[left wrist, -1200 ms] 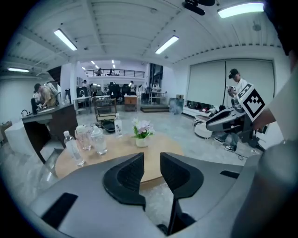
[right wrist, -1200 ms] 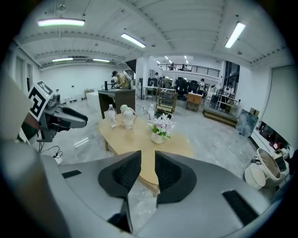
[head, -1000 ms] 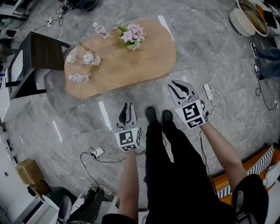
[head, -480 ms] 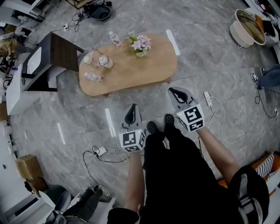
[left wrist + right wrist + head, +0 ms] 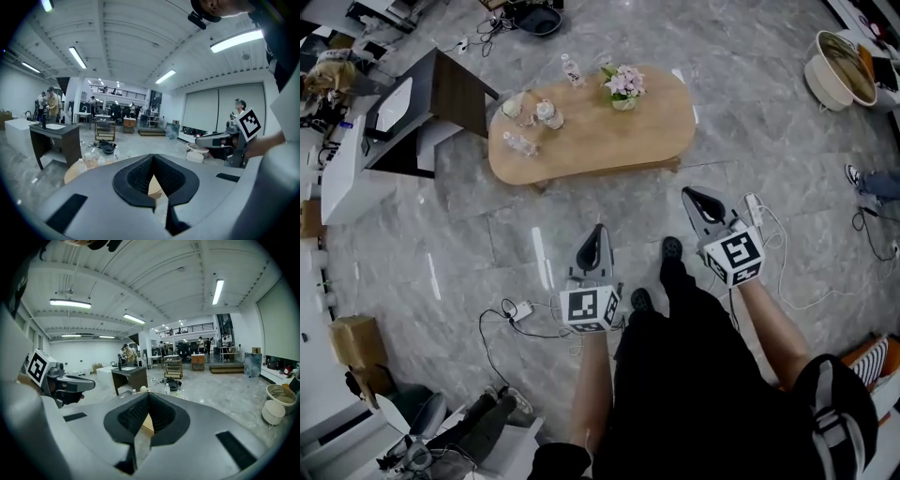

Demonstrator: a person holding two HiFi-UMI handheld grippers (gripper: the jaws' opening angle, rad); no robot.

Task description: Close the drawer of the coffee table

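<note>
Coffee table (image 5: 609,141), flowers (image 5: 624,84), bottles (image 5: 525,145) on top

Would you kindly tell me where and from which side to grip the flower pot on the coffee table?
Probably the flower pot low on its wall, from the person's side, level: blooms cover its top, and the coffee table is bare on that side.

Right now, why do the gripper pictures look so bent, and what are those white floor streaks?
Left gripper view: the wide-angle lens curves the ceiling, darkens corners; the ceiling lamp is blown out. Right gripper view: same bending, dark rim. Head view: the floor streaks are likely lamp glare on glossy tiles.
</note>
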